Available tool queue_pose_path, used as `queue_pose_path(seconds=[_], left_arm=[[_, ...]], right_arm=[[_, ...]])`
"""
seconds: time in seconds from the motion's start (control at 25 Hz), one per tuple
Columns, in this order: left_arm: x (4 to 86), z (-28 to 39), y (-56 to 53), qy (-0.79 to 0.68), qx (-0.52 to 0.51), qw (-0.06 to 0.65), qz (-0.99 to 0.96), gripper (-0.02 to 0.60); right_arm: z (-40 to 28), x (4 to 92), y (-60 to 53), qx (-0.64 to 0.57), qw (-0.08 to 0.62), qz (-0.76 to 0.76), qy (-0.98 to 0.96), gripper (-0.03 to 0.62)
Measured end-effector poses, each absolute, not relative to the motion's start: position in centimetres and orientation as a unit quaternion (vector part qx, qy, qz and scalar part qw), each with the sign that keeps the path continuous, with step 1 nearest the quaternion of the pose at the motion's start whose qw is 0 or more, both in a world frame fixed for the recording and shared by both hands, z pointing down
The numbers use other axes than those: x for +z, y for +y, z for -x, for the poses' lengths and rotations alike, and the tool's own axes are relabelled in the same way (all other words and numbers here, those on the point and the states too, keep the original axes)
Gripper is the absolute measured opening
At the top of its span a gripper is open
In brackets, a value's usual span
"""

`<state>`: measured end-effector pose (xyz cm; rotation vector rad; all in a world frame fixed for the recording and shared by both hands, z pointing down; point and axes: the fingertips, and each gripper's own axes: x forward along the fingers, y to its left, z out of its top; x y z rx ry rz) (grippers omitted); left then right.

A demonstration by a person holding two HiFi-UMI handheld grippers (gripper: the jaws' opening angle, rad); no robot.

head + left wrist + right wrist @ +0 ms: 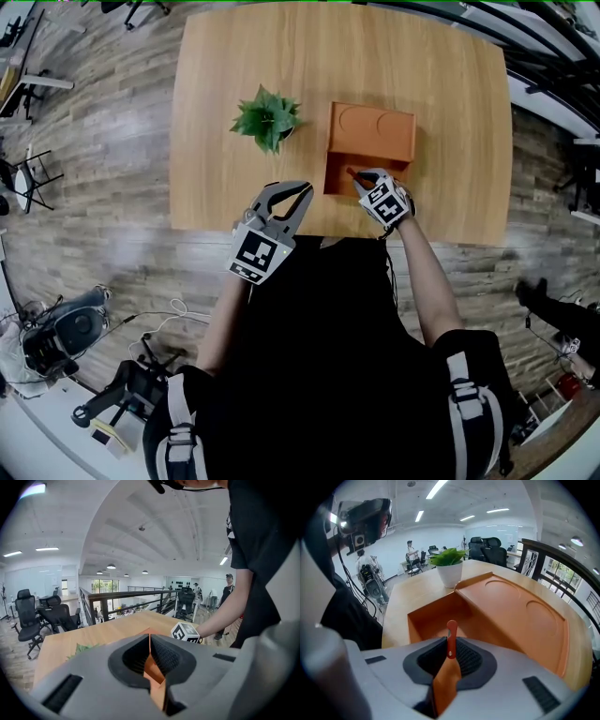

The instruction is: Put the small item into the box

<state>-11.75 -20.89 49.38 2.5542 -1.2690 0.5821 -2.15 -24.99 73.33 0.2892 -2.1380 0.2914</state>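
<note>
One small item (pixel 451 635), pinched in right gripper (pixel 359 178) fingers, hangs over box's (pixel 375 131) open compartment; left gripper (pixel 150 640) fingers shut.

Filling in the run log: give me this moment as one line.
right tongs: shut on small red item, over open compartment of box | left tongs: shut, empty | item: not released

Potted plant (pixel 267 117) on wooden table (pixel 225 56), office chairs (pixel 26 616), black railing (pixel 126 594)
</note>
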Motion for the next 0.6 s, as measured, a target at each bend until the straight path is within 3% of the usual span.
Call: queue_pose_path(seconds=[0.6], left_arm=[[49.7,11.5,-20.7,-0.427,0.208,0.114,-0.872,0.028]], right_arm=[[1.4,75.9,-24.6,0.109,0.518,-0.102,-0.842,0.069]])
